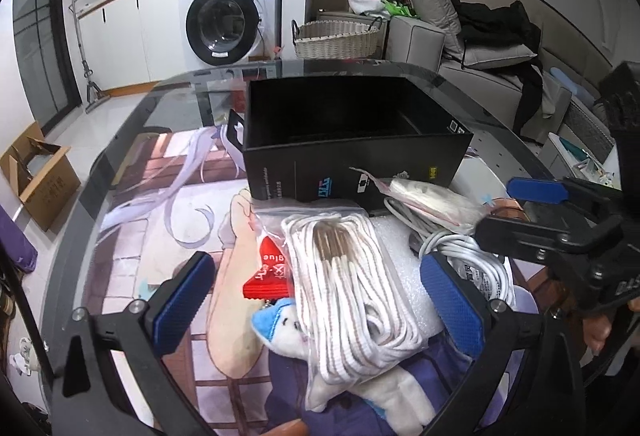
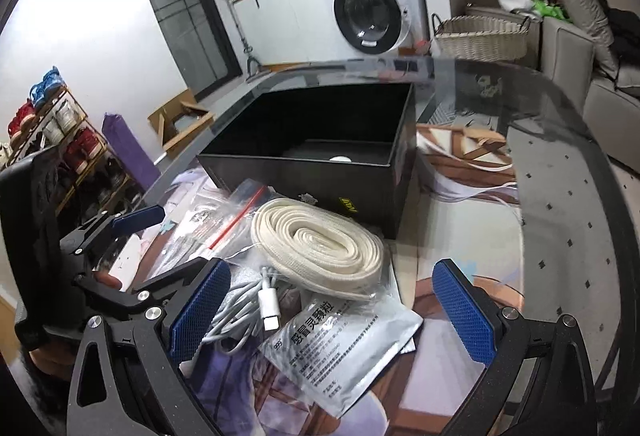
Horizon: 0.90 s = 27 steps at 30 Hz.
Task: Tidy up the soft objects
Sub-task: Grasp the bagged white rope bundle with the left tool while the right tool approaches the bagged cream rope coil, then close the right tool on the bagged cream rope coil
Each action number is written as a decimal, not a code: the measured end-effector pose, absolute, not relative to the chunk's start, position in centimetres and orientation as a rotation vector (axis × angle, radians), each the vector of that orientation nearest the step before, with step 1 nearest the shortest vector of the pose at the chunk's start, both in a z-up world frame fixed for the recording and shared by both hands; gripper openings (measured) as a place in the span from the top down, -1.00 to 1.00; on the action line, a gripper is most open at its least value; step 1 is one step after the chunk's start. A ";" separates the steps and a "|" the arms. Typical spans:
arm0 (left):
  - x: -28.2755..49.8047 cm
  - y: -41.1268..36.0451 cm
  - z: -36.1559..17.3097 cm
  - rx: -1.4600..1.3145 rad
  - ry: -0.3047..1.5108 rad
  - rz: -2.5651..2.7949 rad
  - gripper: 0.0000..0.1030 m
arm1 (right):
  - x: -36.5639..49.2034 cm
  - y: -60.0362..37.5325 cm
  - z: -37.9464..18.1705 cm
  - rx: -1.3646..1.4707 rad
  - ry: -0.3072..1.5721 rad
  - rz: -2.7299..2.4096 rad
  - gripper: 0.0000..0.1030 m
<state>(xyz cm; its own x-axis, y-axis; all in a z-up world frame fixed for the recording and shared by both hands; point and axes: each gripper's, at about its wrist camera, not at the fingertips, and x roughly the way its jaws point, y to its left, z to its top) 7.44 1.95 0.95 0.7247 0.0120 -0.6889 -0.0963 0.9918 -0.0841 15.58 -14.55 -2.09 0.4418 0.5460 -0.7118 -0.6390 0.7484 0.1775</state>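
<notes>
An open black box (image 1: 352, 139) stands on the glass table, also in the right wrist view (image 2: 320, 139). In front of it lie a clear bag of white striped laces (image 1: 352, 284), a white and blue plush toy (image 1: 280, 324), a red packet (image 1: 268, 272), a bagged cream webbing coil (image 2: 320, 244), a white cable (image 2: 248, 308) and a silver sachet (image 2: 340, 340). My left gripper (image 1: 320, 300) is open around the lace bag. My right gripper (image 2: 332, 308) is open above the cable and sachet, and also shows open in the left wrist view (image 1: 516, 211).
The round glass table (image 2: 560, 195) lies over a printed mat. A cardboard box (image 1: 36, 175) sits on the floor at left. A washing machine (image 1: 224, 15), a wicker basket (image 1: 336, 35) and a sofa with clothes (image 1: 492, 47) stand behind.
</notes>
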 end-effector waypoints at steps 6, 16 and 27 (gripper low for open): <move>7.9 1.9 0.5 -0.123 0.778 0.050 -0.70 | 18.2 -13.8 -3.2 -0.069 0.894 0.765 -0.99; 7.6 2.1 0.3 -0.147 0.775 -0.007 0.13 | 19.1 -11.0 -3.7 -0.086 0.930 0.814 -0.99; 6.9 2.9 0.8 -0.176 0.750 -0.010 0.17 | 18.4 -9.2 -3.6 -0.181 0.881 0.809 -0.99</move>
<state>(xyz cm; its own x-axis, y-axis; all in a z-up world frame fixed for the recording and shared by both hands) 6.90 2.88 0.75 0.7324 -0.0717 -0.6771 -0.0538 0.9852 -0.1625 18.44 -9.18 -3.64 0.3675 0.5548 -0.7464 -0.6962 0.6963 0.1747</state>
